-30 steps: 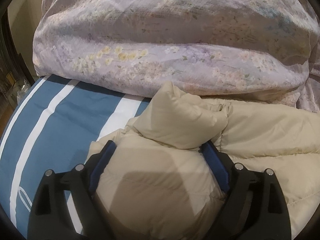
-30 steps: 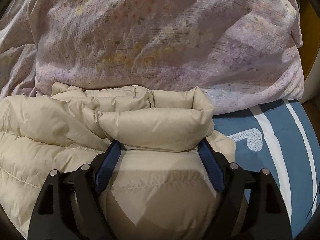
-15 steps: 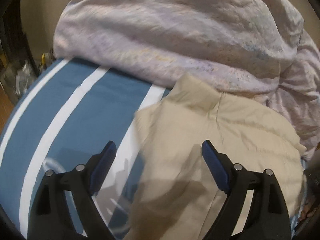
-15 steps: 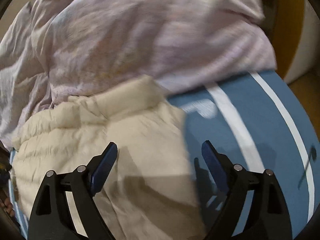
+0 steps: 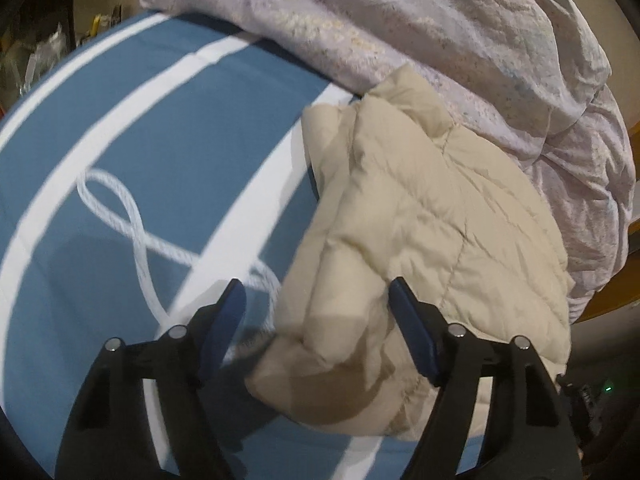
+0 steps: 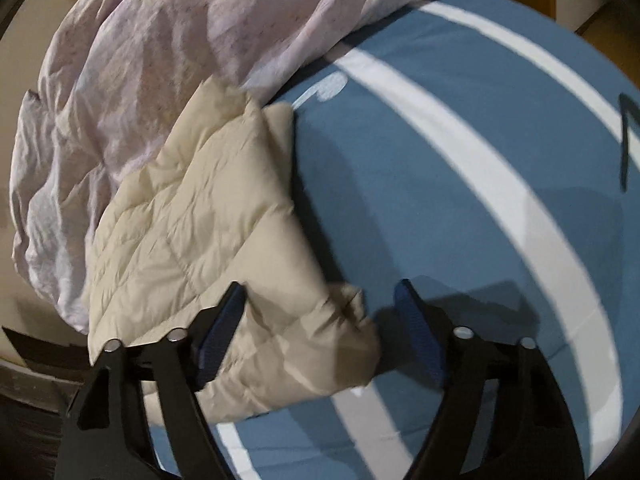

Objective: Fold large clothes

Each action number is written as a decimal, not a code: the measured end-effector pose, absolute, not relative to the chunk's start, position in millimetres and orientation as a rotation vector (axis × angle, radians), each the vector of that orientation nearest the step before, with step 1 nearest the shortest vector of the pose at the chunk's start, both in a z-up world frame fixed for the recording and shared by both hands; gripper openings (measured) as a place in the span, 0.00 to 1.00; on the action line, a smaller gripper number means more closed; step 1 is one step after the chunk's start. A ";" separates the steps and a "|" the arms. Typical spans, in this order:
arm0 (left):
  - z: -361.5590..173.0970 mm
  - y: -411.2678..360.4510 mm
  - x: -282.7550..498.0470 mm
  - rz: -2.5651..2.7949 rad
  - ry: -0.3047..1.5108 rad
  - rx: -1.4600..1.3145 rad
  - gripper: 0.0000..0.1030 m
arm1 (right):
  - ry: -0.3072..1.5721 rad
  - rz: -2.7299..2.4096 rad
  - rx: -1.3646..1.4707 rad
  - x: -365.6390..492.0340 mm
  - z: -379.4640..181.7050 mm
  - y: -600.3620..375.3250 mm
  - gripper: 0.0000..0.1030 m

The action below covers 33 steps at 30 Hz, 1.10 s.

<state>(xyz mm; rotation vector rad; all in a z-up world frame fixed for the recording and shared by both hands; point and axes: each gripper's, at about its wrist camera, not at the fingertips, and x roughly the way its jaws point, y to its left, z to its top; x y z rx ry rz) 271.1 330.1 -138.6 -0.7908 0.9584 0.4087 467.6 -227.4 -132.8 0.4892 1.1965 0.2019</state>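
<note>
We find the folded beige jacket [image 5: 432, 216] on the striped bedsheet [image 5: 120, 128], against the quilt [image 5: 460, 32]. Both the left gripper [image 5: 316, 320] and the right gripper [image 6: 320, 320] stand spread above its near edge, gripping nothing.

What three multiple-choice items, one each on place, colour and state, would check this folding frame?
1. Where does the beige puffer jacket lie?
A. On the floor
B. On the striped bedsheet, against the floral duvet
C. On a hanger

2. The bedsheet's colours?
A. Blue with white stripes
B. Red
C. Green checks

3. How are the left gripper and right gripper?
A. Both clamped on the jacket
B. One clamped
C. Both open, holding nothing

Key: 1 B, jacket rests on the sheet beside the duvet; 2 A, stripes visible; 3 C, fingers spread wide.
</note>
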 end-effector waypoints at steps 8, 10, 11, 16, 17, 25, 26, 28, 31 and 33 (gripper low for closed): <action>-143.6 312.3 257.7 0.402 0.899 -0.922 0.43 | 1.202 0.207 0.530 455.8 -134.3 -211.8 0.31; -143.4 311.6 253.4 0.402 0.877 -0.955 0.33 | 1.194 0.219 0.553 451.6 -128.9 -210.5 0.20; -142.1 310.6 251.6 0.400 0.867 -0.966 0.26 | 1.191 0.226 0.561 449.1 -126.1 -212.2 0.18; -124.2 308.2 248.6 0.400 0.824 -0.953 0.14 | 1.168 0.273 0.603 435.2 -108.1 -213.2 0.14; -120.0 309.3 246.2 0.400 0.814 -0.951 0.13 | 1.165 0.283 0.609 434.8 -105.5 -214.1 0.13; -95.8 316.1 203.3 0.412 0.769 -0.911 0.11 | 1.172 0.364 0.592 399.6 -93.2 -213.4 0.13; -94.1 315.6 194.7 0.416 0.768 -0.906 0.11 | 1.177 0.369 0.582 396.0 -93.7 -211.5 0.13; -92.2 314.9 177.5 0.425 0.767 -0.897 0.11 | 1.187 0.383 0.559 385.6 -95.1 -208.3 0.13; -91.5 313.4 152.9 0.443 0.770 -0.896 0.11 | 1.207 0.406 0.539 366.1 -100.9 -205.7 0.13; -91.5 312.8 138.5 0.453 0.773 -0.895 0.11 | 1.217 0.414 0.528 355.8 -103.6 -204.6 0.13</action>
